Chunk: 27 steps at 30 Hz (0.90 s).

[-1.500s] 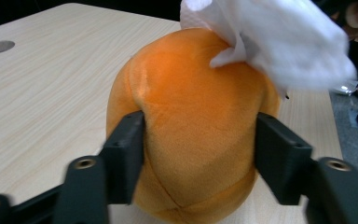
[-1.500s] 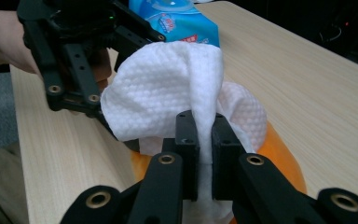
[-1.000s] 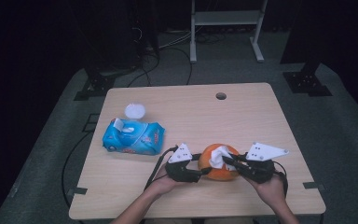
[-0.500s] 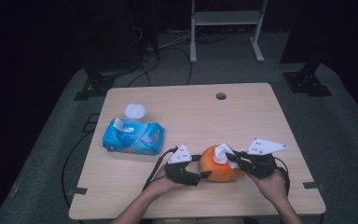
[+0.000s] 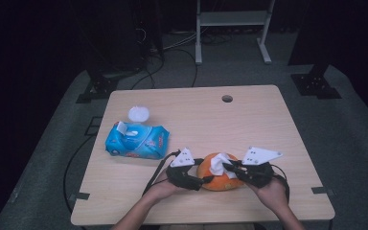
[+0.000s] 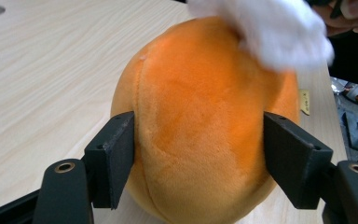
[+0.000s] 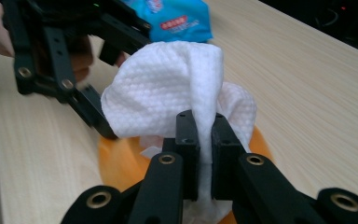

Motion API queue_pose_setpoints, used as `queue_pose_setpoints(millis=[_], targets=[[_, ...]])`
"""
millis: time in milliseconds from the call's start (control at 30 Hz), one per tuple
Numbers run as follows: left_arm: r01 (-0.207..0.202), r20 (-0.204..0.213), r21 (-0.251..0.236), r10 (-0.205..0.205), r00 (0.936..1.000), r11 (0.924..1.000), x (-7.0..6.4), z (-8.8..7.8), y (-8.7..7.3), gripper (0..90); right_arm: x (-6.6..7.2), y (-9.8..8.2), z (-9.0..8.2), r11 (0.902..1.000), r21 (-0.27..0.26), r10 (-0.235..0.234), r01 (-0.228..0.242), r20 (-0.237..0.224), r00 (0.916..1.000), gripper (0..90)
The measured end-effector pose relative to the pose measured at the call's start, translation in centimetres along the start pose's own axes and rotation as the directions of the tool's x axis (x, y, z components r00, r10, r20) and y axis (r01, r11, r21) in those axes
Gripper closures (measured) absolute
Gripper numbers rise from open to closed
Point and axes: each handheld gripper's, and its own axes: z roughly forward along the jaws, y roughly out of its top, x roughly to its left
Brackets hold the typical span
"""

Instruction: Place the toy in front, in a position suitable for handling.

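- High view: a person sits at the near edge of the pale wooden table (image 5: 268, 124), one gripper in each hand. The round orange plush ball (image 5: 219, 181) rests on the table near that edge, between the two hands. The left gripper (image 5: 197, 181) holds it from the left side; the right gripper (image 5: 230, 167) comes in from the right, keeping a white textured wet wipe (image 5: 218, 163) on the ball's top. Farther back on the left lies a blue soft pack of wipes (image 5: 136, 141) with its round white lid (image 5: 138, 114) flipped open.
- Left gripper view: the two black jaws bracket the plush ball (image 6: 200, 121) at its widest, one pad against each flank. They have just been opening a little, yet the ball sits between them, steadied by a light grasp.
- Right gripper view: the jaws are clenched tight on a fold of the wipe (image 7: 168, 93), whose loose part drapes over the orange surface (image 7: 116, 163). The left gripper (image 7: 91, 112) shows behind it.
- The step in hand looks like wiping the ball clean. Next, I judge, the wipe must be dragged across the plush while the left gripper keeps the ball from rolling.
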Motion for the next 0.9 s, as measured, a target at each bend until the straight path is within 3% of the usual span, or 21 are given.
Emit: queue_pose_setpoints(millis=[133, 233, 367, 433, 500, 600, 667, 800, 900], targets=[[0.008, 0.001, 0.019, -0.008, 1.0, 0.9998, 0.4, -0.2, -0.4, 29.1, -1.5, -1.5, -1.0, 0.9982, 0.005, 0.06, -0.061, 0.036, 0.9975, 83.6], [0.016, -0.005, 0.036, -0.016, 0.9999, 0.9992, 0.4, -0.2, -0.6, 29.1, -1.8, -1.8, -1.3, 0.9966, 0.012, 0.081, -0.082, 0.039, 0.9959, 83.5], [0.027, -0.009, 0.055, -0.026, 0.9996, 0.9981, 0.6, -0.4, -0.8, 29.2, -0.8, -1.0, -1.4, 0.9989, -0.024, 0.04, -0.041, -0.041, 0.9984, 83.6], [0.029, -0.004, 0.051, -0.029, 0.9996, 0.9983, 0.6, -0.4, -0.9, 29.2, -0.7, -1.0, -1.3, 0.9995, -0.007, 0.03, -0.031, -0.041, 0.9987, 83.6], [0.029, 0.011, 0.041, -0.03, 0.9995, 0.9987, 0.6, -0.3, -0.8, 28.8, -1.2, -1.4, -1.2, 0.9989, 0.019, 0.042, -0.042, -0.009, 0.9991, 83.6], [0.022, 0.073, 0.021, -0.024, 0.997, 0.9995, 0.3, -0.4, -0.7, 23.0, -2.0, -2.1, -1.0, 0.9973, 0.031, 0.067, -0.066, -0.025, 0.9975, 83.5], [0.021, 0.073, 0.012, -0.022, 0.9971, 0.9997, 0.4, -0.4, -0.6, 19.0, -2.0, -2.3, -1.0, 0.9983, 0.028, 0.052, -0.051, -0.041, 0.9978, 83.5], [0.068, 0.058, -0.047, -0.066, 0.9962, 0.9966, 1.0, -0.2, -0.3, 11.4, -2.2, -2.5, -0.9, 0.9991, 0.024, 0.037, -0.035, -0.069, 0.9969, 83.4], [0.072, 0.084, -0.026, -0.069, 0.9941, 0.9971, 1.1, 0.6, -0.4, 9.2, -2.1, -2.5, -0.9, 0.9996, 0.023, 0.02, -0.019, -0.074, 0.9971, 83.4]])
